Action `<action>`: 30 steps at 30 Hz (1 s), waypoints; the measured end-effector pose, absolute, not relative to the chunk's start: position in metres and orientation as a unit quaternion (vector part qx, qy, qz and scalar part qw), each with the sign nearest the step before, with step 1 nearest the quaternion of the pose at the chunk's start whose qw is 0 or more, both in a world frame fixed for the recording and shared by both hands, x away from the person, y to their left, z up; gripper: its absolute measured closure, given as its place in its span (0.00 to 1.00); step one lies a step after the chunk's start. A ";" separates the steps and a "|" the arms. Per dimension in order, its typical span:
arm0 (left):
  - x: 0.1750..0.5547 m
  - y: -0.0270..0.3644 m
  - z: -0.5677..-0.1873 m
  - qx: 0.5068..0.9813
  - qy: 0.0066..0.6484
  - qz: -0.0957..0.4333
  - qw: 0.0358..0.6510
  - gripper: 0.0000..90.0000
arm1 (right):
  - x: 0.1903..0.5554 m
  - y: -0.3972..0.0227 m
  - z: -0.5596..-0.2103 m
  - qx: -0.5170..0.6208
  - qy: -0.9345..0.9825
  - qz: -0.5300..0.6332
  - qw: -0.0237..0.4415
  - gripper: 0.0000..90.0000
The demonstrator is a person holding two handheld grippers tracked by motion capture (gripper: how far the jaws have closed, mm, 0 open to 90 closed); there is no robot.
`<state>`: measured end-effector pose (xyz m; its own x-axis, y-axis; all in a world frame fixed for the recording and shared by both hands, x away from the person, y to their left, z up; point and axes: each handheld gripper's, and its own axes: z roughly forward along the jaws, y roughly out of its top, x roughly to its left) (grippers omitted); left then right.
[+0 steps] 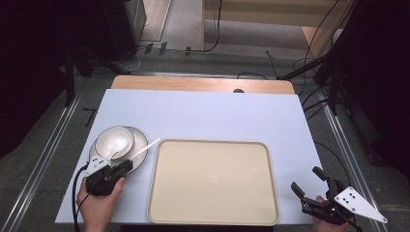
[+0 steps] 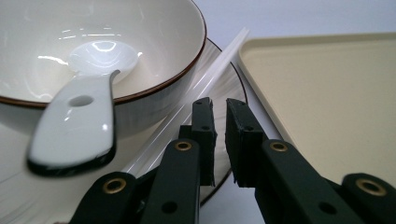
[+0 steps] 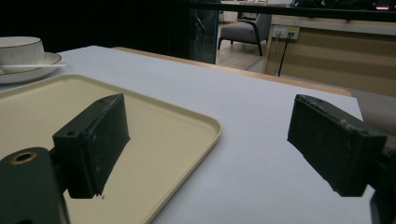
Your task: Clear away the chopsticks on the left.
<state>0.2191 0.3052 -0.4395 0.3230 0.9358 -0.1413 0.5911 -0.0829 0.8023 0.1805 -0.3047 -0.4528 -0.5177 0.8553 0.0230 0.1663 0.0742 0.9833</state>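
A cream bowl [image 1: 110,137] with a brown rim stands on a matching plate [image 1: 141,140] at the table's left. A white spoon [image 1: 117,146] rests in the bowl [image 2: 154,37], its handle [image 2: 77,123] over the near rim. Pale chopsticks [image 1: 145,149] lie across the plate [image 2: 225,83] and point toward the beige tray [image 1: 212,183]. My left gripper [image 1: 126,166] sits at the plate's near edge. Its jaws [image 2: 218,103] stand a narrow gap apart with nothing between them, beside the chopsticks [image 2: 215,70]. My right gripper [image 1: 305,178] is open and empty, right of the tray [image 3: 154,135].
A white sheet [image 1: 203,111] covers the table, with a wooden strip [image 1: 203,84] along its far edge. The tray's raised rim [image 2: 261,79] runs close beside the plate. Cables and dark stands surround the table on the floor.
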 end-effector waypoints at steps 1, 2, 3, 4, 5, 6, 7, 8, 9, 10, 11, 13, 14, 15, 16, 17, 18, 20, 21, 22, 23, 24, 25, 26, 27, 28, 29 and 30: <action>0.219 0.305 -0.439 0.705 0.542 0.212 0.406 0.91 | 0.181 -0.305 -0.453 0.384 0.666 0.562 0.307 0.14; 0.214 0.311 -0.435 0.712 0.533 0.211 0.404 0.91 | 0.180 -0.305 -0.453 0.384 0.665 0.562 0.307 0.14; 0.212 0.314 -0.432 0.716 0.531 0.212 0.401 0.91 | 0.180 -0.305 -0.453 0.385 0.665 0.562 0.306 0.14; 0.212 0.314 -0.432 0.716 0.531 0.212 0.401 0.91 | 0.180 -0.305 -0.453 0.385 0.665 0.562 0.306 0.14; 0.208 0.321 -0.428 0.726 0.521 0.207 0.398 0.91 | 0.180 -0.305 -0.453 0.384 0.666 0.562 0.307 0.14; 0.208 0.321 -0.428 0.726 0.521 0.207 0.398 0.91 | 0.180 -0.305 -0.453 0.384 0.666 0.562 0.307 0.14; 0.205 0.328 -0.424 0.734 0.513 0.205 0.395 0.91 | 0.181 -0.305 -0.453 0.382 0.666 0.562 0.307 0.14; 0.205 0.328 -0.424 0.734 0.513 0.205 0.395 0.91 | 0.181 -0.305 -0.453 0.382 0.666 0.562 0.307 0.14; 0.203 0.335 -0.421 0.744 0.503 0.201 0.390 0.90 | 0.181 -0.304 -0.453 0.384 0.667 0.562 0.303 0.14; 0.202 0.339 -0.420 0.748 0.501 0.201 0.387 0.90 | 0.181 -0.304 -0.453 0.384 0.667 0.562 0.303 0.14; 0.202 0.343 -0.419 0.754 0.495 0.198 0.384 0.90 | 0.181 -0.304 -0.453 0.383 0.667 0.562 0.304 0.14; 0.202 0.349 -0.416 0.763 0.486 0.198 0.378 0.90 | 0.181 -0.304 -0.453 0.383 0.667 0.562 0.304 0.14; 0.202 0.352 -0.415 0.766 0.483 0.192 0.378 0.90 | 0.181 -0.304 -0.454 0.383 0.668 0.562 0.302 0.14; 0.203 0.354 -0.414 0.767 0.483 0.190 0.377 0.90 | 0.181 -0.303 -0.454 0.383 0.668 0.562 0.301 0.14; 0.205 0.356 -0.414 0.764 0.486 0.187 0.380 0.90 | 0.181 -0.303 -0.454 0.382 0.669 0.562 0.301 0.14; 0.207 0.356 -0.415 0.765 0.488 0.181 0.380 0.91 | 0.181 -0.303 -0.454 0.381 0.669 0.563 0.300 0.14; 0.209 0.355 -0.416 0.769 0.486 0.180 0.375 0.91 | 0.181 -0.303 -0.454 0.380 0.670 0.563 0.300 0.14; 0.211 0.352 -0.418 0.777 0.485 0.182 0.359 0.91 | 0.182 -0.303 -0.454 0.380 0.670 0.563 0.300 0.14; 0.212 0.351 -0.419 0.779 0.484 0.181 0.355 0.92 | 0.181 -0.303 -0.454 0.380 0.670 0.563 0.300 0.14; 0.213 0.350 -0.420 0.779 0.486 0.183 0.351 0.92 | 0.181 -0.303 -0.454 0.380 0.670 0.563 0.300 0.14; 0.213 0.350 -0.420 0.779 0.486 0.183 0.351 0.92 | 0.181 -0.303 -0.454 0.380 0.670 0.563 0.300 0.14; 0.213 0.349 -0.421 0.779 0.487 0.186 0.349 0.92 | 0.181 -0.303 -0.454 0.380 0.670 0.562 0.301 0.14; 0.214 0.348 -0.421 0.779 0.488 0.189 0.346 0.91 | 0.181 -0.304 -0.454 0.381 0.669 0.564 0.300 0.14; 0.214 0.348 -0.421 0.778 0.489 0.193 0.345 0.91 | 0.181 -0.304 -0.454 0.381 0.668 0.564 0.301 0.14; 0.214 0.348 -0.421 0.777 0.490 0.195 0.344 0.90 | 0.182 -0.305 -0.455 0.381 0.668 0.564 0.301 0.14; 0.214 0.348 -0.421 0.775 0.491 0.198 0.345 0.90 | 0.182 -0.305 -0.455 0.381 0.668 0.564 0.301 0.14; 0.214 0.349 -0.421 0.773 0.492 0.199 0.347 0.89 | 0.182 -0.305 -0.455 0.380 0.669 0.565 0.300 0.14; 0.214 0.349 -0.421 0.773 0.492 0.199 0.347 0.89 | 0.182 -0.305 -0.455 0.380 0.669 0.565 0.300 0.14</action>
<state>0.2135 0.3491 -0.4212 0.4358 0.8994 -0.0332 0.6227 -0.2747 0.7327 0.1819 -0.3047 -0.4546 -0.5313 0.8468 0.0276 0.1691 0.0741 0.9828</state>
